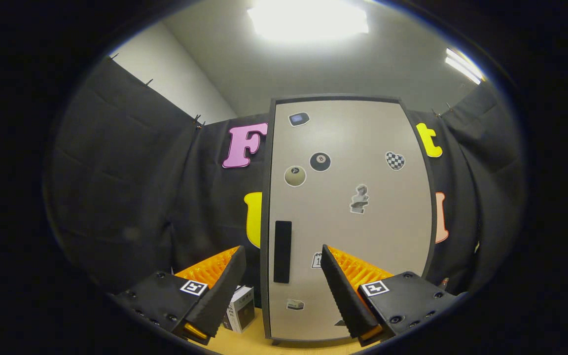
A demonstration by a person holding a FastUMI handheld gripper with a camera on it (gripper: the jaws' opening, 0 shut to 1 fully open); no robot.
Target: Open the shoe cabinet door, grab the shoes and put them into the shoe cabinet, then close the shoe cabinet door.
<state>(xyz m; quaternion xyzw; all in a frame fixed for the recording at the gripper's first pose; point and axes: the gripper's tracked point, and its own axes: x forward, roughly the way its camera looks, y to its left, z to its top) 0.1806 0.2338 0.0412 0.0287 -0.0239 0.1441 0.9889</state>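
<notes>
Gripper (pixel 281 276) faced the closed shoe cabinet door (pixel 350 217), fingers spread apart and empty.

The one dark handle (pixel 282 251) sat between and beyond the fingers, near the door's left edge. Risk, as a judgement: a finger could slip off the flat handle or strike the panel, because the handle looks shallow. Count: one door, one handle, seven stickers, one small box (pixel 241 308) beside the cabinet on the tabletop (pixel 244 342).
</notes>
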